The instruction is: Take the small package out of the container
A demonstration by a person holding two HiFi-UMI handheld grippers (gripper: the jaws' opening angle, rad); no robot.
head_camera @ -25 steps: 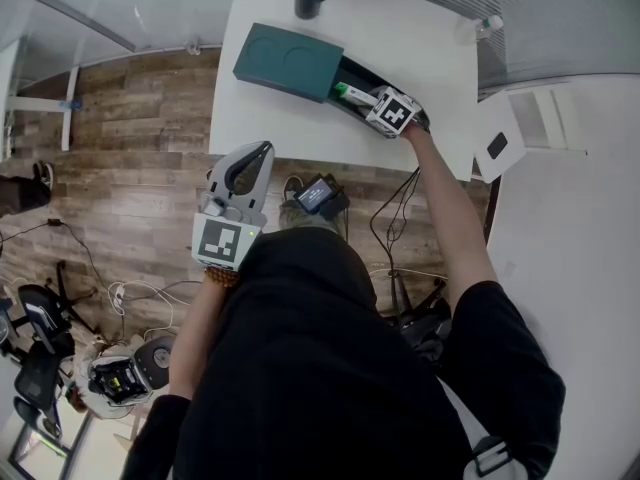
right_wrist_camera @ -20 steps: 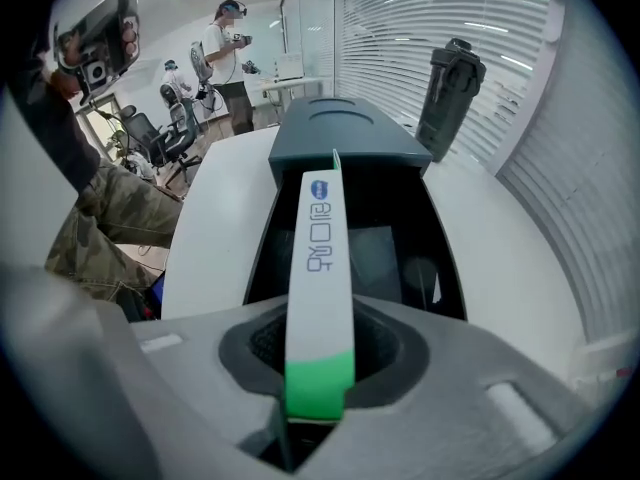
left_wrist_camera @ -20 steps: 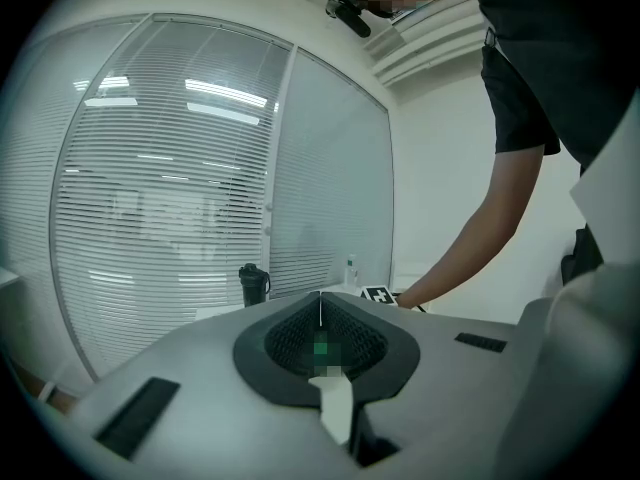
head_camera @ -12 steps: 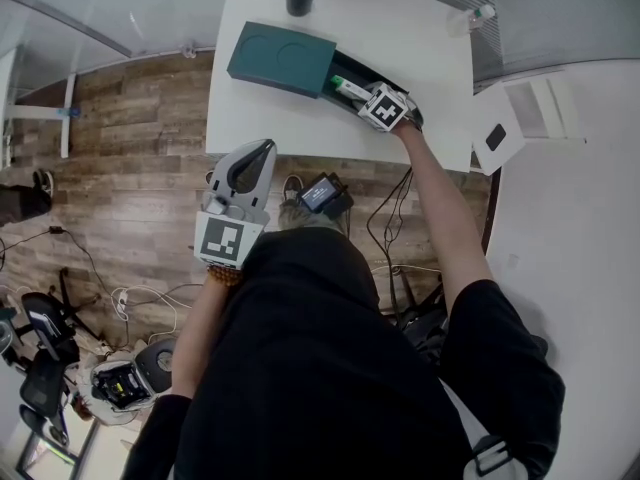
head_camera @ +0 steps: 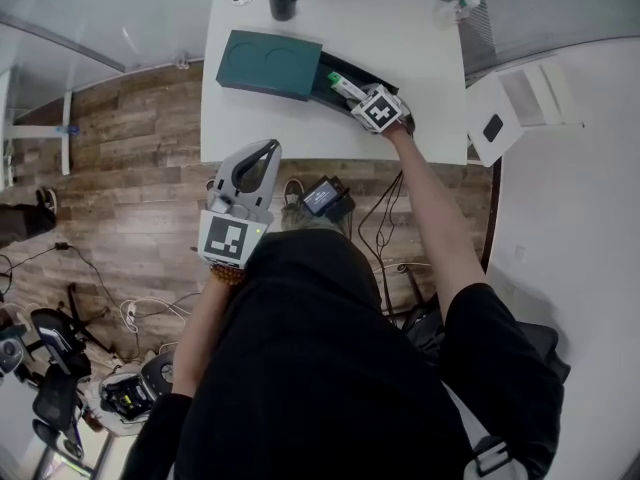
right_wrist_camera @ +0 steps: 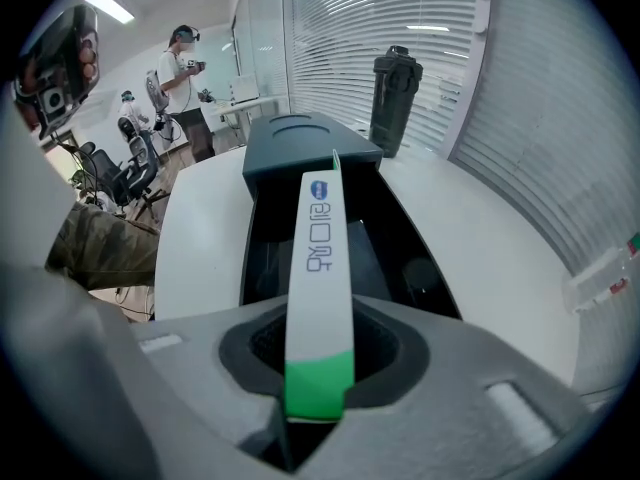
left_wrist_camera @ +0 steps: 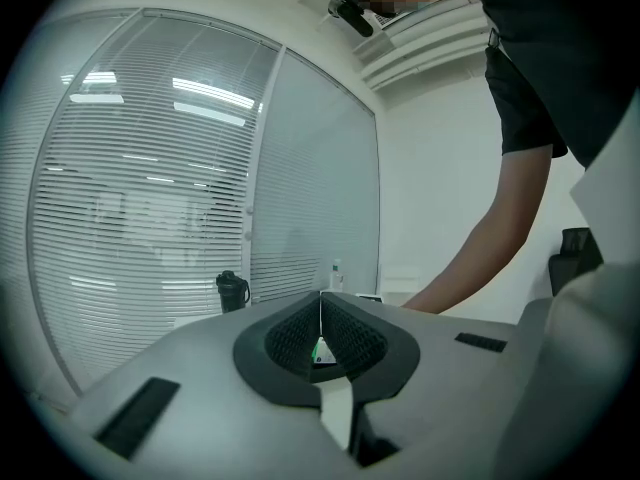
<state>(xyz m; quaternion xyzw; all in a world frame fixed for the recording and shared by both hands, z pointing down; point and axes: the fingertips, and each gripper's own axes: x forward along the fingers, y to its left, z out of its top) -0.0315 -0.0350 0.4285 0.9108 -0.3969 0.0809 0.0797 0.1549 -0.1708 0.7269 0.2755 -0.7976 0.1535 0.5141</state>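
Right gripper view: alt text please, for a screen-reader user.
The right gripper is clamped on a slim white small package with a green end, which points out over the open dark container on a white table. A black bottle stands beyond the container. A person stands in the office at far left.

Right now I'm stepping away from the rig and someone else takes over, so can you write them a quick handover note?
Left gripper: shut, empty, held off the table.
Right gripper: shut on the small package, at its green end.
Container: open on the table, with the package raised over its tray.
Done: package gripped and lifted.
Left: carry it clear of the container and set it down, probably on the table.
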